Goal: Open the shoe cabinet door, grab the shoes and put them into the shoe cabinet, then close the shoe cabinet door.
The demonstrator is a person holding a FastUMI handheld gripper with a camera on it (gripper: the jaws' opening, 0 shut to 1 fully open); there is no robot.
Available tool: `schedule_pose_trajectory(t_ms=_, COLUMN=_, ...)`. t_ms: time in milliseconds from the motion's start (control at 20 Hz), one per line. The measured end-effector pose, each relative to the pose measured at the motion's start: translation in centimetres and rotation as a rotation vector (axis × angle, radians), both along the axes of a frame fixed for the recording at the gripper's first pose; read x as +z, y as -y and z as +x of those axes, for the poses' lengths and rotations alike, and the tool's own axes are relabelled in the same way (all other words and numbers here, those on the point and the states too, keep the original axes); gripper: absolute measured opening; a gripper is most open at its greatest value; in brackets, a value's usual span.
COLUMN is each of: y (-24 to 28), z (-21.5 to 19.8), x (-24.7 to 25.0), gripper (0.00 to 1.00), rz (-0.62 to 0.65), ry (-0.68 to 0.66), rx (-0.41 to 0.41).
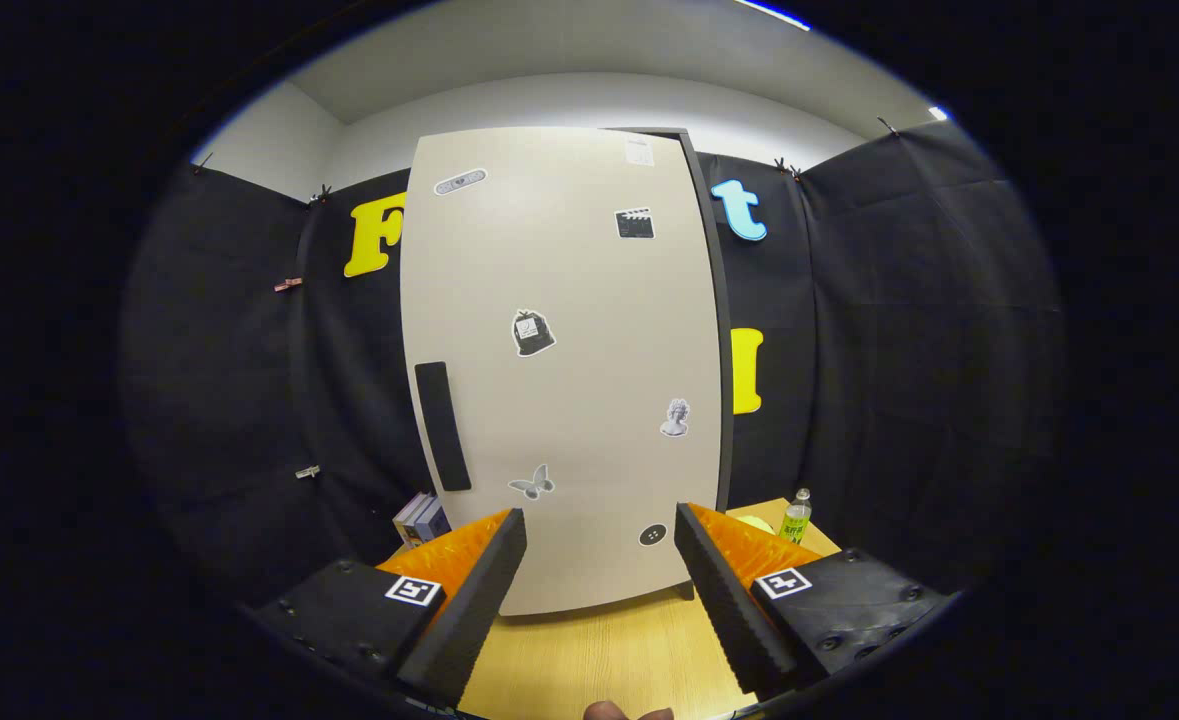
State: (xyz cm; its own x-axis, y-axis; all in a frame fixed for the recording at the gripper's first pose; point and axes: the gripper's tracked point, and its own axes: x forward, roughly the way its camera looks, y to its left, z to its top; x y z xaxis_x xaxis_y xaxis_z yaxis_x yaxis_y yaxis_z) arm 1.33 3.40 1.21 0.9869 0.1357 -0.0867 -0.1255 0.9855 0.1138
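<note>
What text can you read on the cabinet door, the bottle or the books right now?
Cabinet door: picture stickers, no legible words.
Bottle: label too small to read.
Books: too small to read.
Gripper: open, facing the door; square pattern tags, no words.

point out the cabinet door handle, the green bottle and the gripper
cabinet door handle (443, 426), gripper view, middle of the dark vertical strip
green bottle (795, 518), gripper view, its body
gripper (599, 530), gripper view, open gap midway between the jaws
</note>
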Motion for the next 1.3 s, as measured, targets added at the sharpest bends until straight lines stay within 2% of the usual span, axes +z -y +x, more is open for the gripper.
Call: schedule_pose_trajectory(t_ms=1300, y=0.28, z=-0.08, x=-0.39, gripper=0.98, rz=-0.008, ry=0.008, rx=-0.026)
